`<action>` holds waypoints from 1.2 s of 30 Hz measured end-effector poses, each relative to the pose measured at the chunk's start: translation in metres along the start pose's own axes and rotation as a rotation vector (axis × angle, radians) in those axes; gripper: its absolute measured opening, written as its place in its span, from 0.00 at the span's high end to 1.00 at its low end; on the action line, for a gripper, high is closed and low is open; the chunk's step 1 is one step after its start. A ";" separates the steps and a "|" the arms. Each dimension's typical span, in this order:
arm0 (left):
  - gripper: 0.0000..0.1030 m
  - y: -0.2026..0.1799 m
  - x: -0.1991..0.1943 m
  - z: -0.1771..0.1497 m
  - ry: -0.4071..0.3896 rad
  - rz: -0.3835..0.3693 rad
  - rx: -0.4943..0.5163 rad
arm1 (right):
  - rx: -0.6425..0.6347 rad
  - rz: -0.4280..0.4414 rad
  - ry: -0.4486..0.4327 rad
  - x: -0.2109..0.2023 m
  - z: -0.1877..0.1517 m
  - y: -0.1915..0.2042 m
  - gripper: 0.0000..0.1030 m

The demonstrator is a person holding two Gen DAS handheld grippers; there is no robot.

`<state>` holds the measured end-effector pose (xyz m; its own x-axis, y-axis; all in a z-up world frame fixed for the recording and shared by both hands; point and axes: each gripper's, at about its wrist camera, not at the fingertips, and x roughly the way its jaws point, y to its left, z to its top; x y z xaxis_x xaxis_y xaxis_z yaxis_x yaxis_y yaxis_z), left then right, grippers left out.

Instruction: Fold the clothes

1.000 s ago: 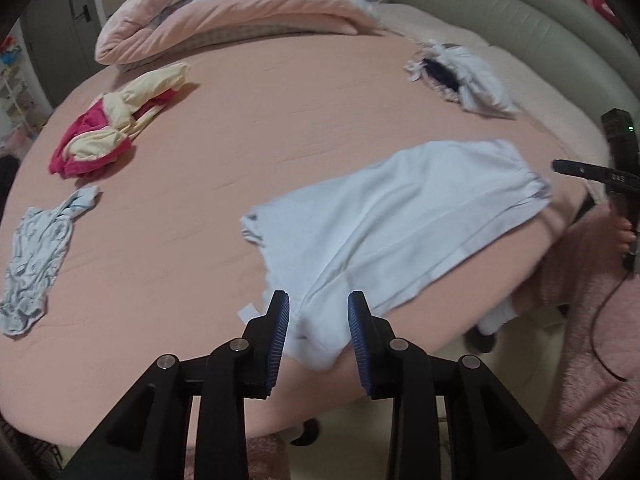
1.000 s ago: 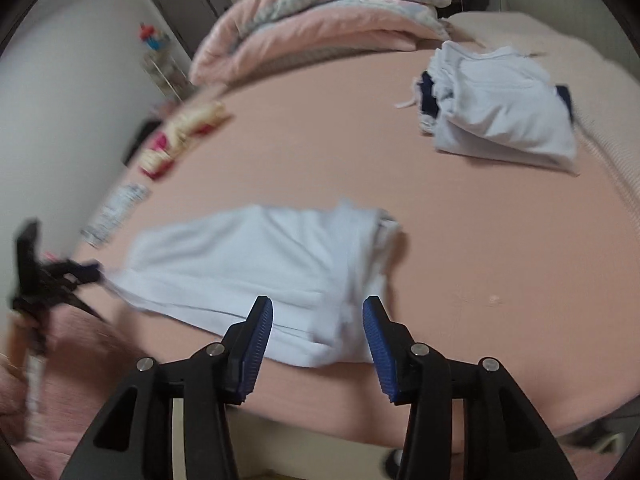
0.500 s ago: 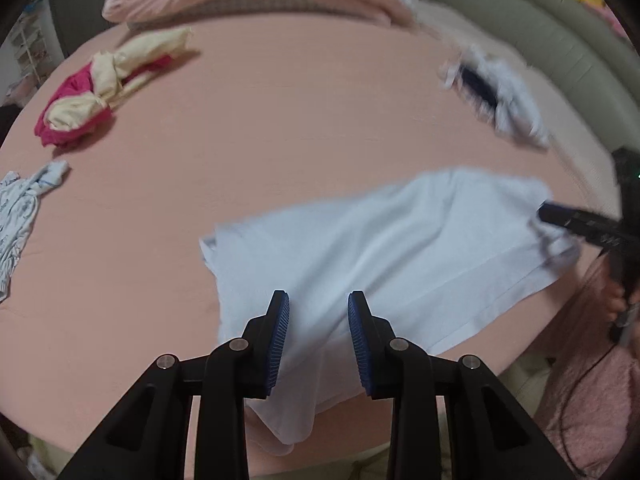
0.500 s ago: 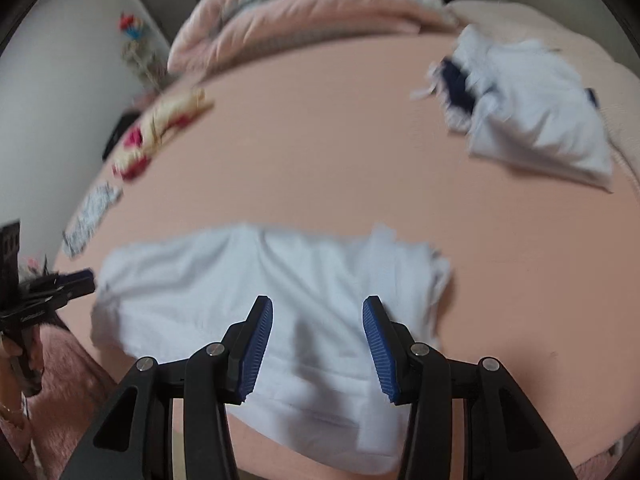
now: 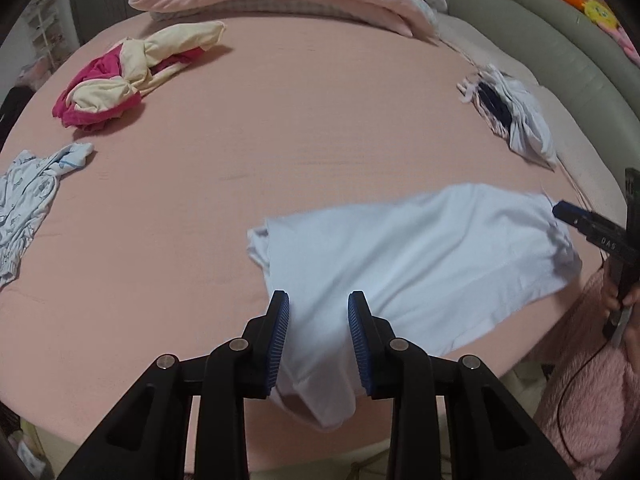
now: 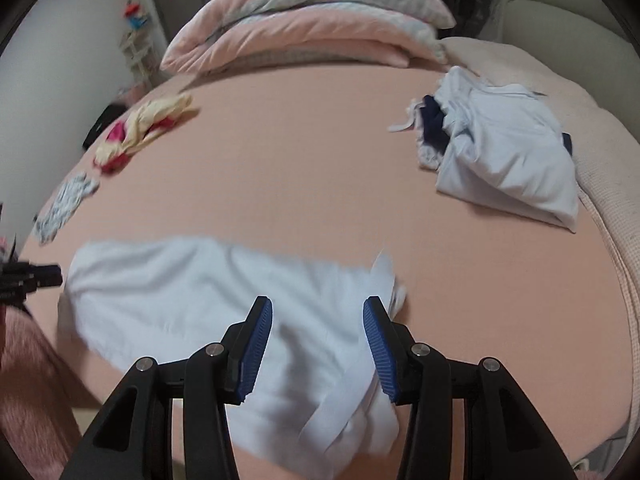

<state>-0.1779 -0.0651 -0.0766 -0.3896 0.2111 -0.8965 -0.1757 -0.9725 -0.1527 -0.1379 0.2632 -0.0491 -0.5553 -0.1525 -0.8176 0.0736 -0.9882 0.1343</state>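
Left wrist view shows our left gripper [image 5: 318, 330] hanging over the near end of the pale blue cotton garment [image 5: 416, 264], which lies flat across the front edge of the pink bedsheet [image 5: 280, 140], one end drooping over the side. Its jaws stand apart with cloth showing between them, but we cannot tell whether the pads press on it. In the right wrist view our right gripper [image 6: 318, 346] sits above the garment's other end [image 6: 180, 292], jaws spread, nothing pinched. We judge that we are laying the piece out, about to start a fold. Next we need each gripper to close on a corner or hem, then carry that edge across. The crumpled red and cream clothes [image 5: 128, 80] wait unfolded, well apart.
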 end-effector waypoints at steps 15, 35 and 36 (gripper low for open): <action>0.69 0.023 0.016 0.017 -0.028 0.047 -0.154 | 0.056 -0.140 0.053 0.011 -0.006 -0.014 0.47; 0.93 0.040 0.075 0.064 0.074 0.062 -0.034 | 0.150 -0.186 0.132 0.057 0.012 -0.045 0.45; 0.93 0.038 0.065 0.062 0.064 0.046 -0.032 | 0.155 -0.199 0.124 0.056 0.015 -0.047 0.45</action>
<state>-0.2662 -0.0821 -0.1152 -0.3374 0.1601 -0.9276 -0.1294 -0.9840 -0.1228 -0.1852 0.3012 -0.0928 -0.4402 0.0340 -0.8973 -0.1594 -0.9864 0.0409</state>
